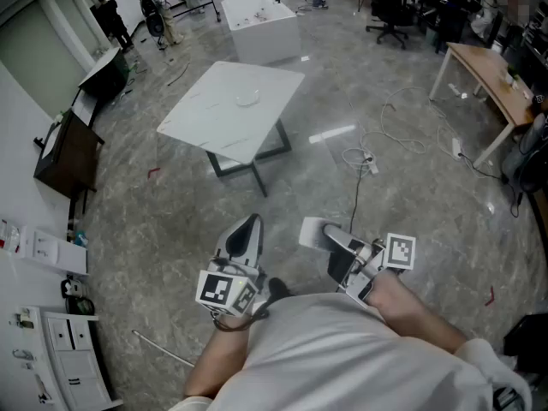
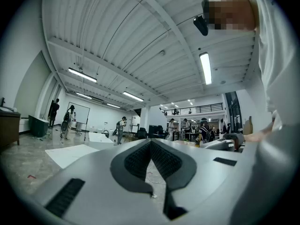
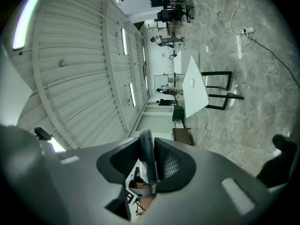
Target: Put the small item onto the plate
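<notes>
I stand on the floor with both grippers held close to my body. My right gripper [image 1: 330, 238] is shut on a thin white disc [image 1: 312, 232]. In the right gripper view the disc [image 3: 146, 156] shows edge-on between the pads of the right gripper [image 3: 147, 142]; whether it is a plate I cannot tell. My left gripper [image 1: 248, 226] points forward. In its own view the left gripper [image 2: 150, 142] has its tips touching with nothing between them. A white table [image 1: 214, 118] stands ahead, with a small white thing [image 1: 248, 99] lying on it.
A white box [image 1: 257, 24] stands behind the table. Cables [image 1: 364, 157] trail over the floor to the right. A wooden desk [image 1: 488, 80] is at far right, a dark cabinet [image 1: 64, 157] and white shelves [image 1: 51, 349] at left. People stand far back.
</notes>
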Demonstrator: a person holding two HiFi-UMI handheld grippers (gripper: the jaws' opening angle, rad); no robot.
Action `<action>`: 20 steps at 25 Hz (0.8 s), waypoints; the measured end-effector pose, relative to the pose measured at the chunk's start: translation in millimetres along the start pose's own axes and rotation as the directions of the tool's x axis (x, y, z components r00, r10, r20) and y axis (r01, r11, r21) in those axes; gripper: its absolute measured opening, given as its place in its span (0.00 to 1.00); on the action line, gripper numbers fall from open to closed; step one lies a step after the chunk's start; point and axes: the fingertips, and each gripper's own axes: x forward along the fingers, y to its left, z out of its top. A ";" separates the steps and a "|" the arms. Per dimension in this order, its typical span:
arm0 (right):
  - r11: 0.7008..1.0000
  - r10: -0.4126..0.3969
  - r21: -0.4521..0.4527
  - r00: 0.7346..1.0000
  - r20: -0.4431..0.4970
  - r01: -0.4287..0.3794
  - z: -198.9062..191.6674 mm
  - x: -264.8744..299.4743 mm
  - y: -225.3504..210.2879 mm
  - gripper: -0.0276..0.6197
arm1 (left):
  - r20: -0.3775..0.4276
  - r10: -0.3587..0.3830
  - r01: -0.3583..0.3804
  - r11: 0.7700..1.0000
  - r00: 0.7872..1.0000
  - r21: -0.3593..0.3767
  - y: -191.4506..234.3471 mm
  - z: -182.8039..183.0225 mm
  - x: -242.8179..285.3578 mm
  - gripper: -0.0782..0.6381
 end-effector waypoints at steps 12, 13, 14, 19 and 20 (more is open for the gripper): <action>1.000 -0.010 0.019 1.000 0.025 0.010 1.1 12.6 -12.1 0.19 | 0.013 -0.003 0.004 1.000 1.000 -0.020 15.7 5.4 -1.8 0.12; 1.000 -0.014 0.018 1.000 0.026 0.013 0.9 16.0 -13.8 0.19 | 0.013 -0.004 0.004 1.000 1.000 -0.024 19.8 3.5 -2.2 0.12; 1.000 -0.017 0.017 1.000 0.026 0.016 0.3 20.1 -15.4 0.19 | 0.014 -0.004 0.004 1.000 1.000 -0.028 24.7 1.6 -2.7 0.12; 0.999 -0.029 0.013 1.000 0.012 0.029 -2.1 46.6 -23.9 0.19 | 0.008 0.001 0.000 0.999 1.000 -0.045 52.2 -1.4 -1.8 0.12; 0.999 -0.032 0.014 0.999 0.008 0.032 -1.8 53.6 -26.1 0.19 | 0.007 -0.004 0.004 0.999 1.000 -0.050 58.3 -1.6 -0.4 0.12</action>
